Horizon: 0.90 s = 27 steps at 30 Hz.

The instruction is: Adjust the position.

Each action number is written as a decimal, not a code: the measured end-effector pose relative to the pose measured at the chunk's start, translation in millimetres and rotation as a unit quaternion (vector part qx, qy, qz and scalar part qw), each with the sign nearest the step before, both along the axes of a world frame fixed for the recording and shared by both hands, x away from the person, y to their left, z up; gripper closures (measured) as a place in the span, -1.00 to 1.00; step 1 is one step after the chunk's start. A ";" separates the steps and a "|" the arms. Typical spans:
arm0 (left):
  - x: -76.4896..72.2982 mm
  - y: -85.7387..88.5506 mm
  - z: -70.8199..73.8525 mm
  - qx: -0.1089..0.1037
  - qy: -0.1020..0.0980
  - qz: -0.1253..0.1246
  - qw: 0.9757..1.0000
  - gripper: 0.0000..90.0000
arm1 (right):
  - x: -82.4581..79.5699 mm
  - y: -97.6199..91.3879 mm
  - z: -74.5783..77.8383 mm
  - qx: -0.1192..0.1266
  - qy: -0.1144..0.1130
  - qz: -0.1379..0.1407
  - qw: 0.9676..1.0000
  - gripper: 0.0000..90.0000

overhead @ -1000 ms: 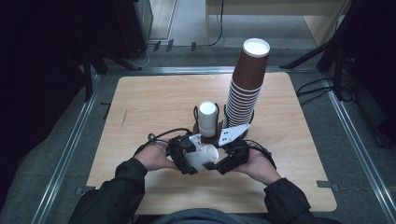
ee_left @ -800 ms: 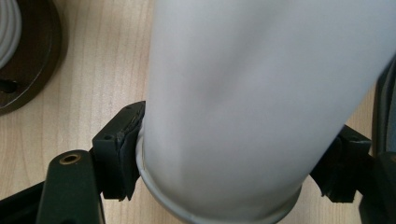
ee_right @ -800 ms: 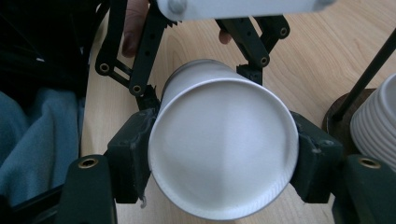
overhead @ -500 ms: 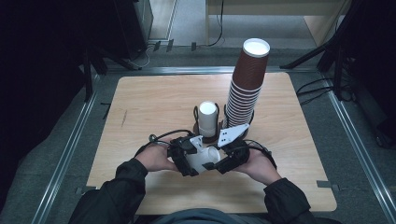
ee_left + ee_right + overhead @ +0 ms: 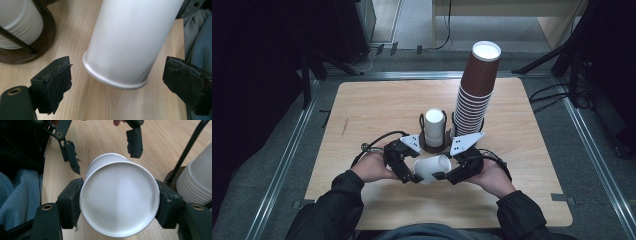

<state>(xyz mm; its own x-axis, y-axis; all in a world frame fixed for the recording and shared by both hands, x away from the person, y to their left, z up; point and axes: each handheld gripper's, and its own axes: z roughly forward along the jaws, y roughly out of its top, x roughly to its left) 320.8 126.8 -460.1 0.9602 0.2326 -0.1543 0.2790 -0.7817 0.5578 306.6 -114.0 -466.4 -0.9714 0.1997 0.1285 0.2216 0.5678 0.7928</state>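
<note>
I have the worktop (image 5: 377, 105) in front of me, with the tall brown stack (image 5: 476, 90) at the far right and a short white stack (image 5: 434, 127) in its holder (image 5: 432, 147) just left of it. Near me, between my hands, a single white cup (image 5: 432, 169) lies on its side above the wood, its base toward the right.

My right claw (image 5: 443, 175) is clamped across the base end of the cup; in the right gripper view both pads (image 5: 72, 202) press its sides. My left claw (image 5: 412, 176) has just been opening: its jaws stand wide on either side of the rim end, with clear gaps to the wall, so it holds nothing.

I judge this to be the handover after pulling the cup free. To do it well, I should keep the right grip light enough not to dent the paper, draw the left claw straight back off the rim without brushing it, then tip the cup upright before setting it down clear of the holder.
</note>
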 end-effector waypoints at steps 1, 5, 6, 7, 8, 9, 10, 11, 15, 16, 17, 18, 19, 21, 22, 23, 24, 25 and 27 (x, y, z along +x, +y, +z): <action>0.5 1.8 0.9 -0.007 0.002 0.002 1.000 -0.81 | 0.0 -1.3 0.2 0.006 0.002 -0.001 1.000 -0.27; 2.0 10.3 6.0 -0.048 0.005 0.012 0.999 -0.81 | 1.4 -8.6 1.4 0.031 -0.002 -0.010 0.999 -0.27; 2.5 11.7 6.5 -0.058 0.005 0.013 0.998 -0.81 | 1.9 -10.2 2.1 0.036 -0.005 -0.012 0.999 -0.27; 2.8 12.8 6.5 -0.067 0.006 0.016 0.998 -0.81 | 2.1 -11.5 2.9 0.042 -0.006 -0.013 0.999 -0.27; 3.3 13.6 6.1 -0.076 0.008 0.016 0.997 -0.81 | 2.2 -12.8 3.9 0.049 -0.006 -0.015 0.999 -0.27; 3.6 14.0 5.9 -0.084 0.009 0.020 0.996 -0.81 | 2.3 -13.8 5.0 0.056 -0.004 -0.017 0.998 -0.27; 3.6 13.7 5.1 -0.089 0.011 0.022 0.996 -0.81 | 2.5 -14.8 6.1 0.064 -0.005 -0.017 0.998 -0.27; 4.0 13.4 4.4 -0.094 0.010 0.021 0.995 -0.81 | 2.5 -15.4 7.1 0.071 -0.003 -0.018 0.997 -0.27; 5.2 11.1 2.1 -0.099 0.013 0.017 0.995 -0.81 | 1.9 -16.5 9.9 0.088 -0.002 -0.020 0.996 -0.27; 5.3 10.7 1.4 -0.101 0.014 0.016 0.995 -0.81 | 1.7 -16.4 10.2 0.090 -0.003 -0.019 0.996 -0.27; 5.1 10.0 0.8 -0.102 0.016 0.015 0.995 -0.81 | 1.8 -16.4 10.6 0.093 -0.004 -0.019 0.996 -0.27; 4.8 9.2 0.3 -0.102 0.015 0.013 0.995 -0.81 | 1.7 -16.1 11.0 0.093 -0.003 -0.019 0.995 -0.27; 4.5 8.0 -0.6 -0.103 0.017 0.012 0.994 -0.81 | 1.8 -15.8 11.3 0.096 -0.003 -0.018 0.995 -0.27; 3.7 5.8 -1.4 -0.105 0.015 0.009 0.994 -0.81 | 1.7 -15.1 11.7 0.101 -0.001 -0.018 0.995 -0.26; 3.7 4.6 -1.9 -0.107 0.017 0.007 0.994 -0.81 | 1.5 -14.7 12.0 0.104 0.001 -0.017 0.994 -0.26; 3.5 3.7 -2.4 -0.108 0.017 0.005 0.994 -0.81 | 1.3 -14.3 12.3 0.107 0.003 -0.016 0.994 -0.26; 3.2 2.5 -3.1 -0.111 0.019 0.005 0.994 -0.81 | 1.1 -13.9 12.5 0.109 0.002 -0.016 0.994 -0.26; 3.4 1.6 -3.6 -0.111 0.022 0.003 0.994 -0.81 | 1.0 -13.6 12.7 0.111 0.002 -0.015 0.994 -0.26; 3.1 0.0 -4.8 -0.110 0.024 0.000 0.994 -0.81 | 0.6 -13.3 13.4 0.115 0.005 -0.016 0.993 -0.26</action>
